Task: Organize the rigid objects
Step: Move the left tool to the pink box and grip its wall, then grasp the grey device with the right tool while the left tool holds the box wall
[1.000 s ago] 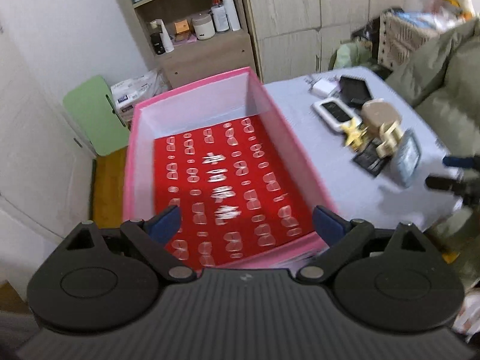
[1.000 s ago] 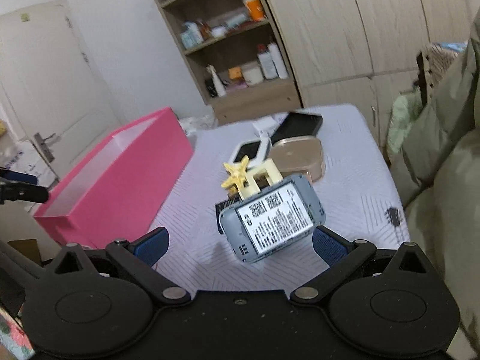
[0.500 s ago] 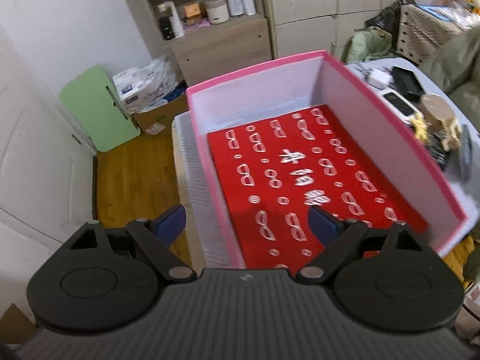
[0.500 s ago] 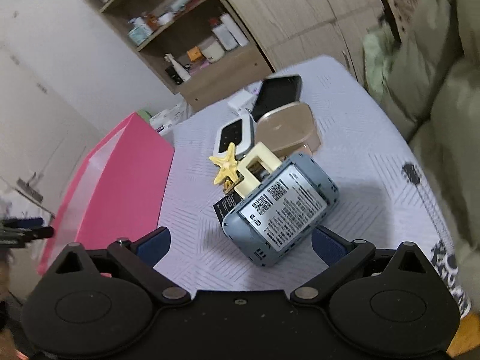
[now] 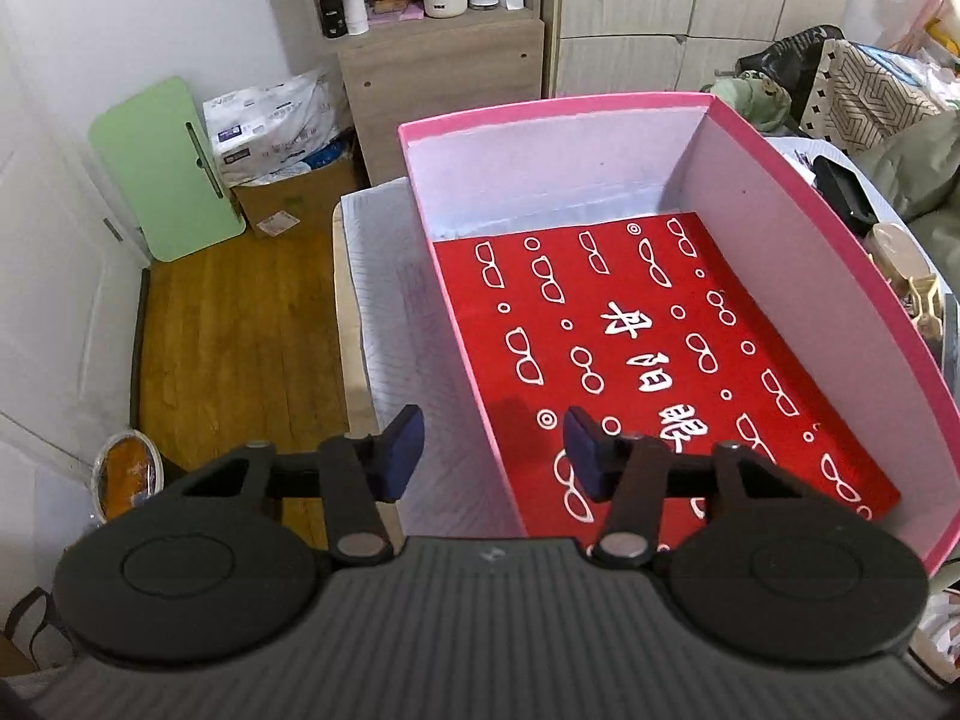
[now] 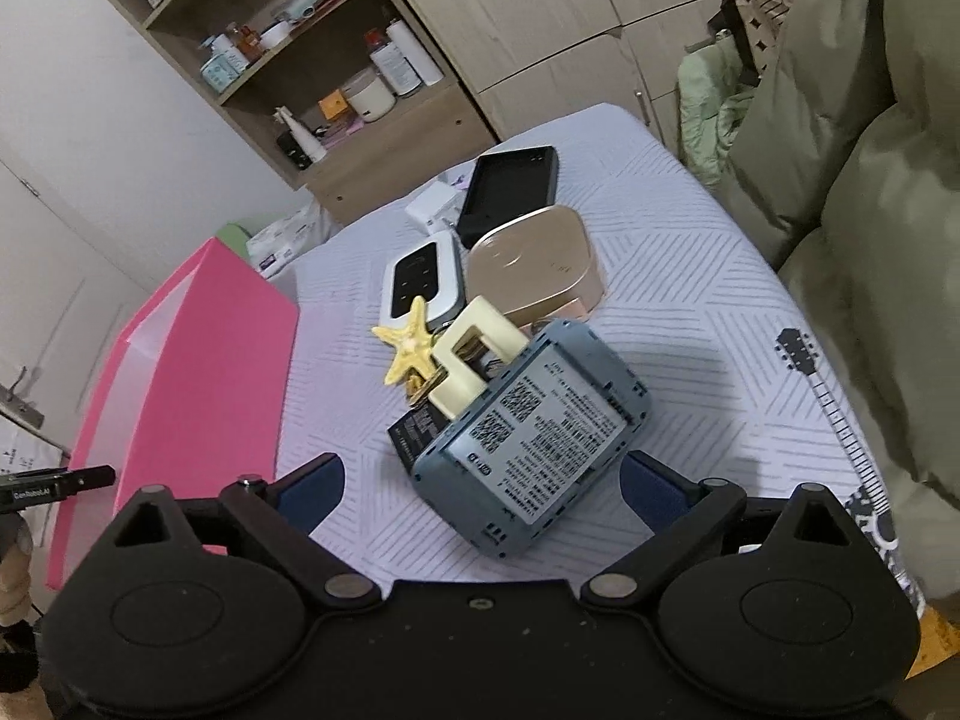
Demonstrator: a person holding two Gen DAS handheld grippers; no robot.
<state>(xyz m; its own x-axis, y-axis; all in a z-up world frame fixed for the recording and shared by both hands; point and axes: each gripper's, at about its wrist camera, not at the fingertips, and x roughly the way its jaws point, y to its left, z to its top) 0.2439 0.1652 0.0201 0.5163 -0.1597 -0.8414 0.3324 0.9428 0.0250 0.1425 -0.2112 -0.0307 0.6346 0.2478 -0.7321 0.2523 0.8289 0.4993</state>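
Left gripper (image 5: 493, 450) straddling near-left wall of pink box (image 5: 480, 408), fingers partly spread, not yet pinching wall; judged step: steadying box. Seat wall fully between pads before closing.

Right gripper (image 6: 483, 483) hovering wide-spread, empty, around grey device (image 6: 534, 438) at table's (image 6: 690, 276) near edge. Device leaning on cream bracket (image 6: 474, 354) beside starfish (image 6: 409, 349); grip flat sides, lift clear.

The left claw (image 5: 492, 450) hangs with its 2 blue pads apart astride the near-left wall of the pink box (image 5: 474, 372), whose red patterned sheet (image 5: 648, 360) covers the floor.
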